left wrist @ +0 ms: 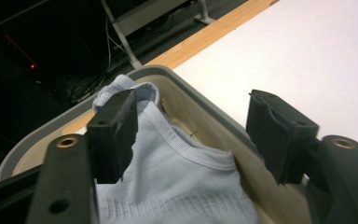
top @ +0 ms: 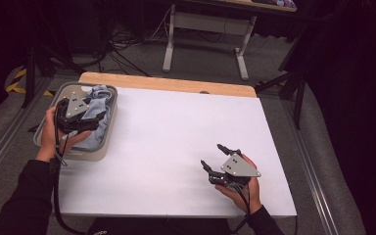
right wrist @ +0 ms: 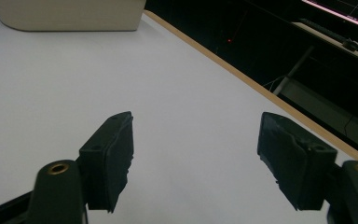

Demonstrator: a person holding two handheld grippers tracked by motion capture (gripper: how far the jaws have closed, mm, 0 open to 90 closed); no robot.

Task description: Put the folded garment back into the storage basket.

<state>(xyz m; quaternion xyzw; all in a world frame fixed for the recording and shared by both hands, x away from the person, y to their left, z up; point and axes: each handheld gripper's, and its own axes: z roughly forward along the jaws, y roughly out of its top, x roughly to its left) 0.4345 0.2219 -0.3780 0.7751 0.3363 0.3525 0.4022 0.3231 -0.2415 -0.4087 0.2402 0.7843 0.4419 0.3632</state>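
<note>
A light blue ribbed garment (top: 101, 104) lies bunched in a beige bin (top: 101, 148) at the table's left edge. My left gripper (top: 94, 116) hovers over the bin, held by a hand. In the left gripper view its jaws (left wrist: 191, 126) stand apart above the garment (left wrist: 182, 177), whose collar runs between them; the pads do not press on it. My right gripper (top: 211, 155) is held low over the white tabletop near the front right. In the right gripper view its jaws (right wrist: 196, 140) are open with bare table between them.
The white tabletop (top: 176, 132) has a wooden strip (top: 176, 84) along its far edge. The bin's rim (left wrist: 200, 93) is grey; its wall (right wrist: 70, 14) appears far off in the right gripper view. A desk frame (top: 169, 49) and cables stand on the floor beyond.
</note>
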